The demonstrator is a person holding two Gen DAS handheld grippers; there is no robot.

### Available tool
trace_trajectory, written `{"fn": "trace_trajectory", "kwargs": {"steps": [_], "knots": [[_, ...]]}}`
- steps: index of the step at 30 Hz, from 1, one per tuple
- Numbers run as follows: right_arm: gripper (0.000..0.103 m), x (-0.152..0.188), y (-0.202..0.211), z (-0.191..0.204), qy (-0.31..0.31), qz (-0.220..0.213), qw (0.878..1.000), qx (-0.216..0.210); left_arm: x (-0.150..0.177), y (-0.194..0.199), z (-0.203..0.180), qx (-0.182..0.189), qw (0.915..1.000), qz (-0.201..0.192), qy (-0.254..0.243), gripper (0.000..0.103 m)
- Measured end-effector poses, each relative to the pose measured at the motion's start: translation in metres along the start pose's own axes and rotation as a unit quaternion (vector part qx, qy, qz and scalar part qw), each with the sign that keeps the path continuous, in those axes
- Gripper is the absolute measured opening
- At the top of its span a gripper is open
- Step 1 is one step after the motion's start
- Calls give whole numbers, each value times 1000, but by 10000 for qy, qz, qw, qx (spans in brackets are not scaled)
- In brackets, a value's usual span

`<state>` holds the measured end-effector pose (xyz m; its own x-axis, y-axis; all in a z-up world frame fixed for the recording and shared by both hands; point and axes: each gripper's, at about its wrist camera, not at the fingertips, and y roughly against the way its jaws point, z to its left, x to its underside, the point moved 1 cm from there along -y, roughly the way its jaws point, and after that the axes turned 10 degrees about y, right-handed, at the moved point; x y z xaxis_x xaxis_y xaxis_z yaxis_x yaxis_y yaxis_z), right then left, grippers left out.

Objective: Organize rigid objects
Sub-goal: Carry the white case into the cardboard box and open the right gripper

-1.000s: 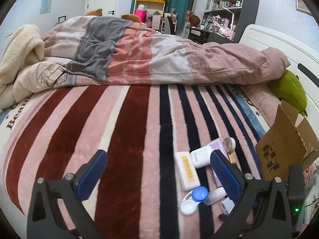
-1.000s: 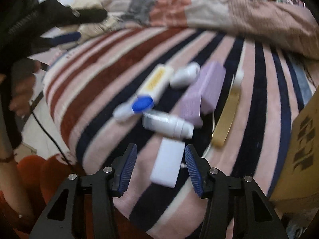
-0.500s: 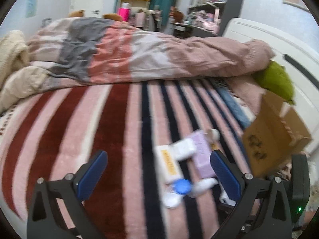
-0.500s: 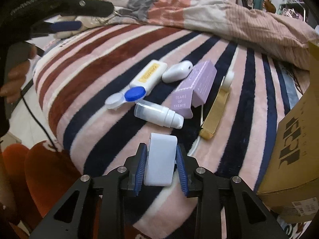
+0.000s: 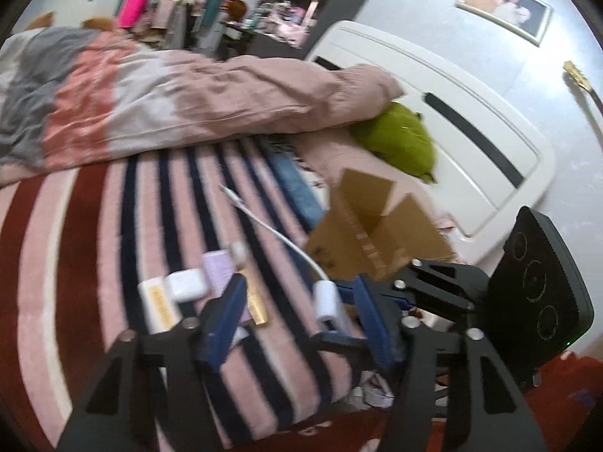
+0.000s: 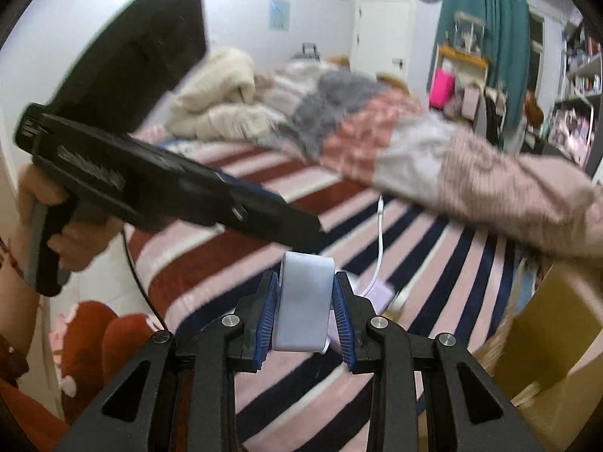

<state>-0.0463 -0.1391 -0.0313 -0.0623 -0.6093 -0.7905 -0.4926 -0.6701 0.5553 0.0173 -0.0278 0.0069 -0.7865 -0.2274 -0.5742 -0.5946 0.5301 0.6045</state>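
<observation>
Cardboard box (image 5: 377, 241) stands beside right gripper (image 6: 305, 312) clamping white charger (image 6: 304, 301); left gripper (image 5: 297, 324) spread open.

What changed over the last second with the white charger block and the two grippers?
The right gripper closed on the white charger block and lifted it off the striped blanket, its white cable trailing behind. The left gripper swung right toward the cardboard box, remaining open and empty. The yellow-labelled case, white pod and purple box stayed put.
</observation>
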Motion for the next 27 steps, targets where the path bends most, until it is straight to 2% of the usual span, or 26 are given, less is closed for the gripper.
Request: {"fn": "trace_trajectory", "kwargs": {"steps": [2,4,5,8,16,20,24,25,27], "knots": [[25,-4,12,-6,35,-179,9998,75,-6,-9,-17,98,9998,113,-113,34],[25,-4,25,-15,30,-311,9993,193,-16,-23,-35,288,9992,237,-130,26],[25,-1,30,-20,-7,-333,9991,273,-20,-29,-41,348,9989,286,-133,17],[25,11,44,-45,-206,-438,9980,395,-32,-60,-71,445,9973,482,-329,12],[25,64,68,-121,-991,-190,9931,594,-48,-153,-126,414,9906,1148,-618,12],[25,91,66,-153,-1396,215,9885,539,-48,-193,-131,393,9863,1496,-564,12],[25,104,60,-169,-1682,658,9829,361,-46,-208,-130,322,9837,1675,-576,12],[25,106,58,-169,-1713,720,9820,332,-45,-209,-129,238,9838,1673,-605,13],[25,107,53,-171,-1761,929,9796,278,-43,-202,-125,147,9833,1686,-671,26]]}}
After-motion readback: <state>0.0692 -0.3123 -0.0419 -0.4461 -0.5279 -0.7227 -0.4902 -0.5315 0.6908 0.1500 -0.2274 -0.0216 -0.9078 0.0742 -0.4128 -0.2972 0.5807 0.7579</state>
